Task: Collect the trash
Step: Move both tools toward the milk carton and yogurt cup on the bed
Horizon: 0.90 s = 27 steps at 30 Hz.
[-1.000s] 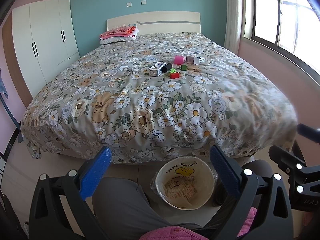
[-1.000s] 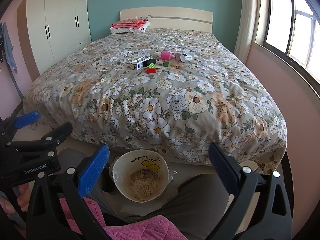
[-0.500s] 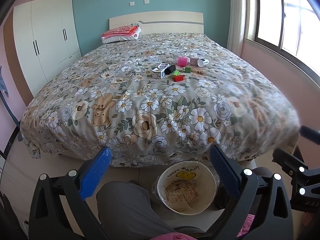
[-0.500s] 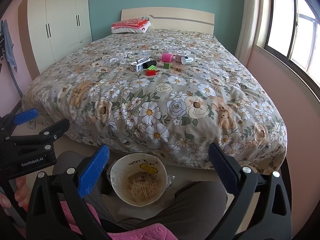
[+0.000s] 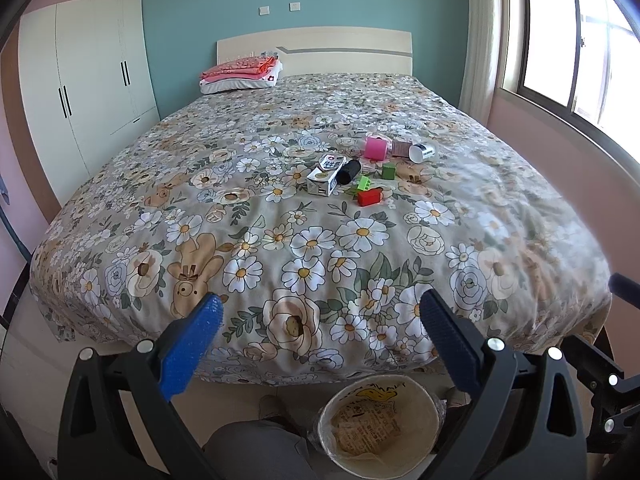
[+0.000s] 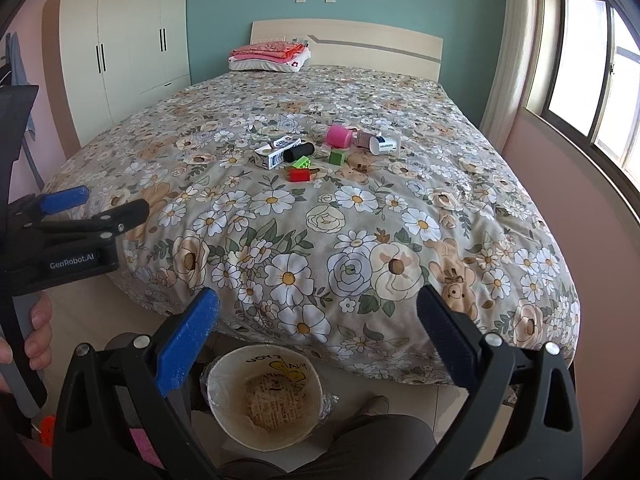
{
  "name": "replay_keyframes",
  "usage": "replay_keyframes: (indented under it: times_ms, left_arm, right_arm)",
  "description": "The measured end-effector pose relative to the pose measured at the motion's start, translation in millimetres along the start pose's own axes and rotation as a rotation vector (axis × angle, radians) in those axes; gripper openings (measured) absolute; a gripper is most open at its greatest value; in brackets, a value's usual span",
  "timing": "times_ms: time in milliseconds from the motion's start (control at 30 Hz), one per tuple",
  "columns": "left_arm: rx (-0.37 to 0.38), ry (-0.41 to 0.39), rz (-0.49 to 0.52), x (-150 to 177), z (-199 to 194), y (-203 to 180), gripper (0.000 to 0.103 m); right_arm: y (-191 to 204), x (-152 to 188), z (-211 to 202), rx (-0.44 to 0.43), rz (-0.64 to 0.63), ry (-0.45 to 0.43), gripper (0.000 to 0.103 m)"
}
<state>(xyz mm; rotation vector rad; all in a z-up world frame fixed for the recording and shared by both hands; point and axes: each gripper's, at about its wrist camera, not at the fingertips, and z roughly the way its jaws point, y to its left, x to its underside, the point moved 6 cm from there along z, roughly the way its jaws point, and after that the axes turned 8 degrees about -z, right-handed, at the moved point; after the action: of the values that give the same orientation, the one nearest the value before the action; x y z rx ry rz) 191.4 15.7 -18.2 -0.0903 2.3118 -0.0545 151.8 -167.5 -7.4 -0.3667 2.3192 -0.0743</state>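
A cluster of small items lies mid-bed: a white carton (image 5: 326, 176) (image 6: 276, 153), a black roll (image 5: 348, 172), a pink cup (image 5: 376, 148) (image 6: 339, 136), a white cup on its side (image 5: 422, 153) (image 6: 385, 145), a green cube (image 5: 388, 171), a light green brick (image 5: 363, 183) and a red brick (image 5: 370, 197) (image 6: 299, 175). A round paper-lined trash bin (image 5: 378, 426) (image 6: 266, 396) stands on the floor at the bed's foot. My left gripper (image 5: 320, 318) and right gripper (image 6: 318, 312) are both open and empty, held above the bin, well short of the items.
The bed (image 5: 280, 240) with a floral cover fills the room's middle. Folded pink bedding (image 5: 240, 74) lies at the headboard. A white wardrobe (image 5: 92, 80) stands left, a window (image 5: 568, 40) right. The person's legs (image 5: 256, 456) are beside the bin.
Both grippers have risen and tilted up toward the bed; the bin sits lower in both views. Both stay open and empty.
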Motion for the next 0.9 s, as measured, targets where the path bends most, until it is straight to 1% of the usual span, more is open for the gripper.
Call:
replay_keyframes:
  times_ms: [100,233,367,433,567,667,733,767,900]
  left_arm:
    - [-0.017,0.0,0.002,-17,22,2,0.1]
    - [0.0,0.019,0.009,-39,55,4,0.1]
    - [0.014,0.046,0.021,-54,90,3,0.1]
    - [0.015,0.056,0.029,-61,108,4,0.1]
    - [0.024,0.08,0.049,-73,147,4,0.1]
    - [0.047,0.102,0.055,-83,176,5,0.1]
    - [0.063,0.118,0.053,-90,195,6,0.1]
    - [0.068,0.12,0.052,-93,204,6,0.1]
    - [0.041,0.115,0.057,-107,242,11,0.1]
  right_arm:
    - [-8,-17,18,0.0,-0.019,-0.003,0.097]
    - [-18,-40,49,-0.005,-0.037,-0.002,0.097]
    - [-28,-63,81,-0.028,-0.05,-0.018,0.097]
    - [-33,-73,99,-0.025,-0.061,-0.016,0.097]
    - [-41,-91,137,-0.047,-0.098,-0.011,0.097]
    - [-48,-103,167,-0.056,-0.139,-0.008,0.097]
    - [-54,-110,188,-0.086,-0.155,-0.004,0.097]
    - [-60,-114,200,-0.08,-0.153,0.001,0.097]
    - [-89,-130,242,-0.043,-0.126,0.001,0.097]
